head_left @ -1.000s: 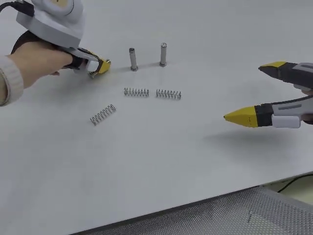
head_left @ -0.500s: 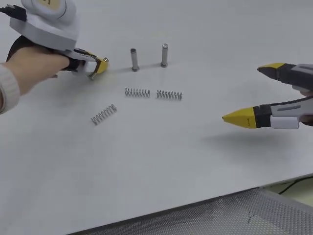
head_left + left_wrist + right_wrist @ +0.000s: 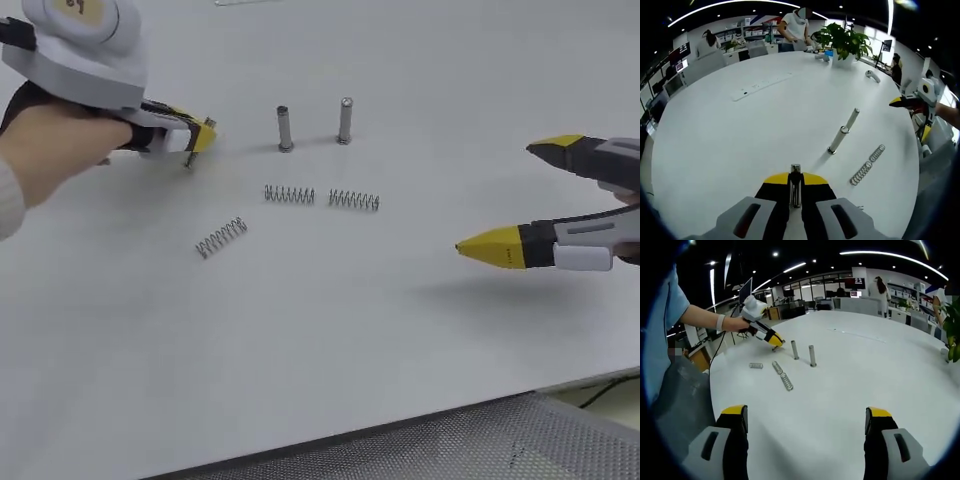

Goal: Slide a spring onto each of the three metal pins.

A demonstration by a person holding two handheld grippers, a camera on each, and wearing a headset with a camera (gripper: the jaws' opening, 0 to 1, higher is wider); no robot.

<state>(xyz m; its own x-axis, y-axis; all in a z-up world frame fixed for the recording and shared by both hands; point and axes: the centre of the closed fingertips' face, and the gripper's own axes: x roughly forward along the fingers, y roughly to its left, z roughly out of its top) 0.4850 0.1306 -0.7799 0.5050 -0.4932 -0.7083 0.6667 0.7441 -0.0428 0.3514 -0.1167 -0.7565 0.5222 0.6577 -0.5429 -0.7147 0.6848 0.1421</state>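
Two metal pins [image 3: 285, 130] [image 3: 345, 120] stand upright on the white table [image 3: 330, 330]. Three springs lie in front of them: one [image 3: 289, 194], one [image 3: 354, 201] and a slanted one [image 3: 221, 237]. My left gripper [image 3: 200, 135], at the far left, is shut on a third metal pin [image 3: 795, 185], held just above the table left of the upright pins [image 3: 838, 140] [image 3: 853, 117]. My right gripper [image 3: 505, 200] hovers wide open at the right with nothing between its fingers [image 3: 735, 412]. From there the pins [image 3: 795, 350] [image 3: 812, 356] and springs [image 3: 786, 381] lie ahead.
The table's near edge [image 3: 400, 428] runs across the bottom, with a grey mesh surface [image 3: 500, 445] below it. Farther off on the table lie a white power strip [image 3: 762, 85] and a potted plant [image 3: 845, 42]. People stand in the background.
My left gripper, still holding the pin, has drifted slightly left, away from the two upright pins. The right gripper has stayed open and almost still. The head camera shifted a little.
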